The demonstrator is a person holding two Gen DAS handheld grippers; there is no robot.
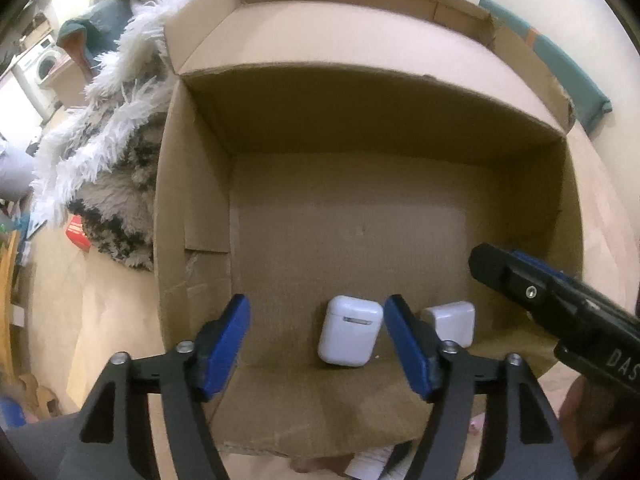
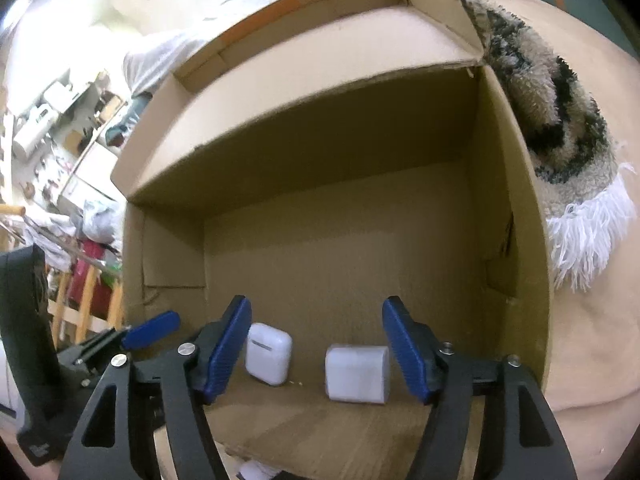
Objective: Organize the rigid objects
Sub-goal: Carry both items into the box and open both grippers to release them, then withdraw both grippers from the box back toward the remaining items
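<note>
Resting on beige floor, cardboard box, shaggy rug beside, left gripper and right gripper released.

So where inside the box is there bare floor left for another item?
Most of the cardboard box floor is bare, from its far wall to the earbud case and white block. The crowded strip is the near edge, where both lie between open grippers.

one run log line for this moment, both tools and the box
left tool: open, empty | right tool: open, empty | earbud case and white adapter: apart on floor of cardboard box
</note>
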